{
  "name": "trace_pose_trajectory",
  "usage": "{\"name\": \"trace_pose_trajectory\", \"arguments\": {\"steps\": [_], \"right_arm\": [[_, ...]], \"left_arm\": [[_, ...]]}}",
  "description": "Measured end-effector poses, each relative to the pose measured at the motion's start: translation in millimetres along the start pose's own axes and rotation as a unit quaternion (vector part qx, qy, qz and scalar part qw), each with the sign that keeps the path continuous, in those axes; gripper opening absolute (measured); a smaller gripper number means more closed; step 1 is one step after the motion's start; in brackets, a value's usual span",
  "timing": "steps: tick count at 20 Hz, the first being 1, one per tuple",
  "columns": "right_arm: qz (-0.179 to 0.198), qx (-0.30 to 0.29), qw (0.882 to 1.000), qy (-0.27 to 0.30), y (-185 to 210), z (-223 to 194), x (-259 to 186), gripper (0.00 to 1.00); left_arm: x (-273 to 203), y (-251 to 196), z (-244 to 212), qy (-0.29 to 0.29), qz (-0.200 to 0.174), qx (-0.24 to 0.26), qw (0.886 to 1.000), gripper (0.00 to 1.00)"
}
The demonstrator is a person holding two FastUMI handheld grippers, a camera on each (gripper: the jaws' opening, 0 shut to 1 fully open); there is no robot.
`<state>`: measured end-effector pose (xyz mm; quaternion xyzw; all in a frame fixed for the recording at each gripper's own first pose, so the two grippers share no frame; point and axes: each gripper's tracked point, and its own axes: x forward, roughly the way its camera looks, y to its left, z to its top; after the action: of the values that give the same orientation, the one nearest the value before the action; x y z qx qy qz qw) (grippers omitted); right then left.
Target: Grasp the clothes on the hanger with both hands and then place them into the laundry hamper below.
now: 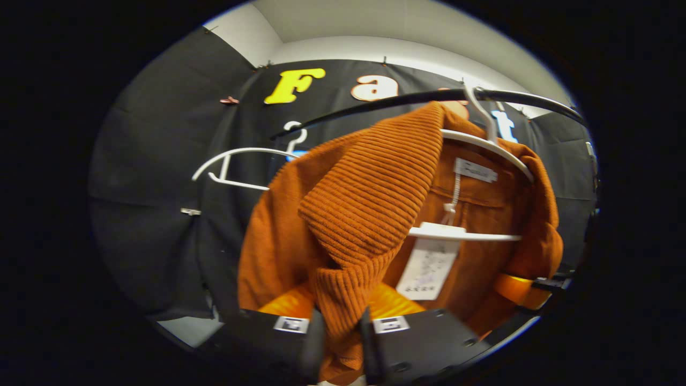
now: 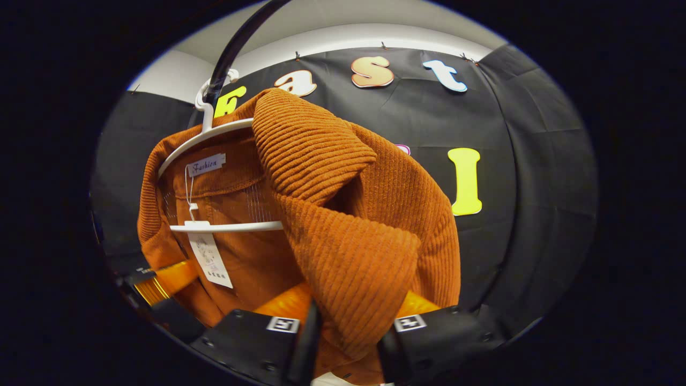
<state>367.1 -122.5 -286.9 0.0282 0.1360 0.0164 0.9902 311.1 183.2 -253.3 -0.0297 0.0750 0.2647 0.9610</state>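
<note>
A rust-orange corduroy jacket [image 1: 364, 203] hangs on a white hanger [image 1: 485, 145] from a black rail [image 1: 407, 99]. My left gripper [image 1: 343, 343] is shut on a fold of the jacket's collar at the bottom of the left gripper view. In the right gripper view the same jacket [image 2: 343, 225] drapes over the white hanger [image 2: 214, 134], and my right gripper [image 2: 348, 348] is shut on the other side of its front fabric. A paper tag [image 1: 429, 268] dangles inside the neck. The other gripper [image 2: 155, 292] peeks in at the lower left of the right gripper view.
A second, bare white hanger [image 1: 236, 166] hangs on the rail to the left in the left gripper view. Black cloth walls [image 2: 514, 214] close in behind and on both sides. A pale ceiling [image 1: 375, 27] is above.
</note>
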Motion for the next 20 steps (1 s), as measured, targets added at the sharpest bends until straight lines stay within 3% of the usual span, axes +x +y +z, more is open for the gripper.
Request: {"name": "trace_pose_trajectory", "arguments": {"steps": [1, 2, 5, 8, 13, 20], "right_arm": [[0.008, -0.004, 1.0, -0.007, -2.7, 4.7, -1.7, 0.57], [0.014, -0.001, 1.0, -0.003, -6.9, 4.1, 2.4, 0.47], [0.009, 0.03, 0.999, -0.014, -33.1, 15.8, 0.1, 0.17], [-0.001, 0.078, 0.996, -0.032, -58.9, 38.7, -3.0, 0.17], [-0.009, 0.151, 0.986, -0.071, -89.8, 76.3, 1.0, 0.17], [0.008, 0.128, 0.989, -0.077, -101.3, 97.0, -3.8, 0.17]], "left_arm": [[3.8, -0.2, -0.1, 0.006, -0.006, -0.006, 1.0, 0.23], [4.2, -3.5, -2.9, 0.014, -0.012, -0.009, 1.0, 0.1], [-1.1, 14.1, 6.4, 0.017, 0.006, 0.001, 1.0, 0.06], [-17.6, 37.6, 24.9, 0.004, 0.038, 0.009, 0.999, 0.06], [-32.0, 64.4, 72.7, -0.03, 0.054, 0.013, 0.998, 0.06], [-25.4, 64.9, 126.2, -0.079, 0.057, 0.055, 0.994, 0.05]]}}
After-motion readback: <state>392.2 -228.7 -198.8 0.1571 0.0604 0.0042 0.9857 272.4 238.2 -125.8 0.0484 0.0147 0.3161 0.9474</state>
